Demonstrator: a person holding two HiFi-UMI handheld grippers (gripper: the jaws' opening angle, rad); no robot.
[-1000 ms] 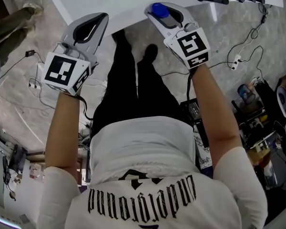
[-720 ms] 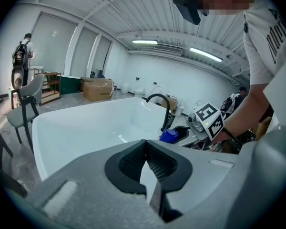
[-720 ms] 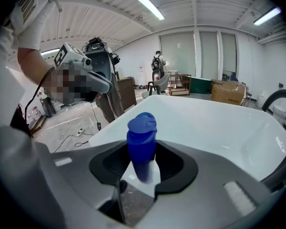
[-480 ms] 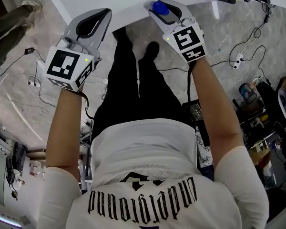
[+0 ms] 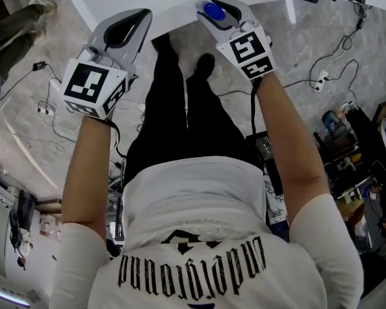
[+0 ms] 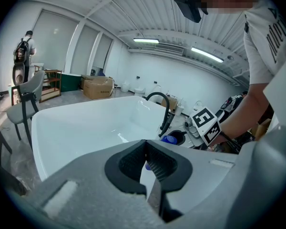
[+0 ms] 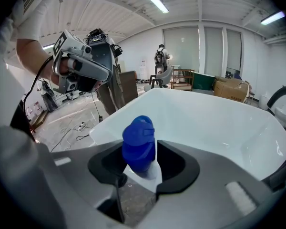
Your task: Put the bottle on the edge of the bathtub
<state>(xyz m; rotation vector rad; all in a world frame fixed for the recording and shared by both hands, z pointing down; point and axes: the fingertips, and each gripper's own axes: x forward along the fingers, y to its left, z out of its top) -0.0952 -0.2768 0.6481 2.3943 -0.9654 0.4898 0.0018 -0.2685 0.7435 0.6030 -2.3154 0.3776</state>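
1. Right gripper view: the white plastic bottle with a blue flip cap [image 7: 138, 138] stands upright between the jaws of the right hand-held gripper [image 7: 139, 144]. The jaws have just been opening and now sit loosely around the cap rather than pinching it.
2. The bottle is at the near rim of the white glossy bathtub [image 7: 214, 120]. Its base is hidden behind the jaws, so contact with the rim cannot be told.
3. The left hand-held gripper [image 6: 145, 146] is pressed together with nothing between its pads. It is held beside the tub – well apart from the bottle.
4. In the head view, the right hand-held gripper has moved closer to the tub edge than a second ago, and its marker cube sits higher in the picture. The left one has scarcely moved.
5. A black curved faucet [image 6: 164, 109] rises at the tub's far end, near the bottle – the basin itself shows bare white walls.
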